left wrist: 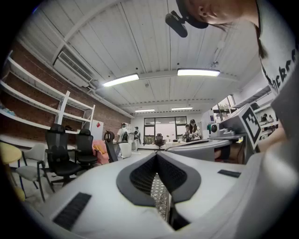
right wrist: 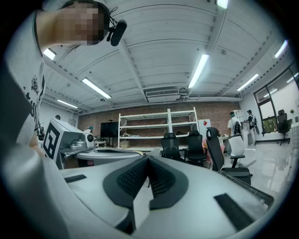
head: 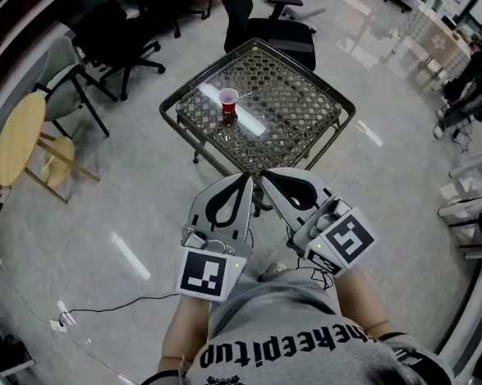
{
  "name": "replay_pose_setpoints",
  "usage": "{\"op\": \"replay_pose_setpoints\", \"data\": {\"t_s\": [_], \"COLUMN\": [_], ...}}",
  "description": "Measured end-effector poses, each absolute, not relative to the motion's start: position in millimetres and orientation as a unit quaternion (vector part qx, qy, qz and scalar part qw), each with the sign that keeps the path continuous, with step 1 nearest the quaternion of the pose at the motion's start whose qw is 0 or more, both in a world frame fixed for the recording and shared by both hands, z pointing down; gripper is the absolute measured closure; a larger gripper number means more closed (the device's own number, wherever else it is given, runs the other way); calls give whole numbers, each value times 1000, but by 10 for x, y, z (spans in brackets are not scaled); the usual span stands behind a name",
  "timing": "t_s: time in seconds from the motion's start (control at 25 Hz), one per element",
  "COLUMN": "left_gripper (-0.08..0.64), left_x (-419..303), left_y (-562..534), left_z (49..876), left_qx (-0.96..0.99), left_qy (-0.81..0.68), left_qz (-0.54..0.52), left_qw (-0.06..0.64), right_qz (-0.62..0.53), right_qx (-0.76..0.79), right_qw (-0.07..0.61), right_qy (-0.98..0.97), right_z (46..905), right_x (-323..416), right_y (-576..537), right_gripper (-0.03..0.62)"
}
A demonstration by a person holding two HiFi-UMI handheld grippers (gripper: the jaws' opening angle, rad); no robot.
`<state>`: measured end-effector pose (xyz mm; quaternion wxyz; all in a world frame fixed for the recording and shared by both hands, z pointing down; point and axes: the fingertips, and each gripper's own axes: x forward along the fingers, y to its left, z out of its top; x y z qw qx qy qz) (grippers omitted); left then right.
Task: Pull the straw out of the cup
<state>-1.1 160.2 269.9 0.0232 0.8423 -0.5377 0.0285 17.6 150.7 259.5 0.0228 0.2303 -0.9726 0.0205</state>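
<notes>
Straw itself is too small to make out in the head view; only the red cup (head: pixel 229 104) shows clearly, upright on the mesh table (head: pixel 208 73). Neither gripper view shows the cup, since each gripper's own jaws fill the lower frame. The left gripper (head: pixel 246 177) and right gripper (head: pixel 265 175) sit side by side at the table's near edge. Both have their jaws pressed together on nothing, well apart from the cup.
</notes>
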Motion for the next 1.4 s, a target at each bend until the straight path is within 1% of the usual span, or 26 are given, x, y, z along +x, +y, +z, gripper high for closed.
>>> {"op": "replay_pose_setpoints", "data": {"t_s": [0.44,0.84,1.0,1.4], "left_gripper": [546,546,546,546], "left_x": [-38,-272,-324,-214], "left_y": [1658,1648,1628,1427], "left_z": [2727,2799,2807,2856], "left_qx": [844,856,863,867], "left_qy": [-536,-516,-504,-497], "left_qz": [28,28,28,30], "left_qw": [20,24,23,32], "right_qz": [18,35,38,43], "right_qx": [234,264,282,293], "right_qw": [20,10,18,21], "right_qy": [-972,-964,-959,-955], "right_z": [2615,2638,2697,2715], "right_x": [160,-25,-45,104], "right_y": [1564,1546,1575,1360], "right_gripper": [583,581,581,581]}}
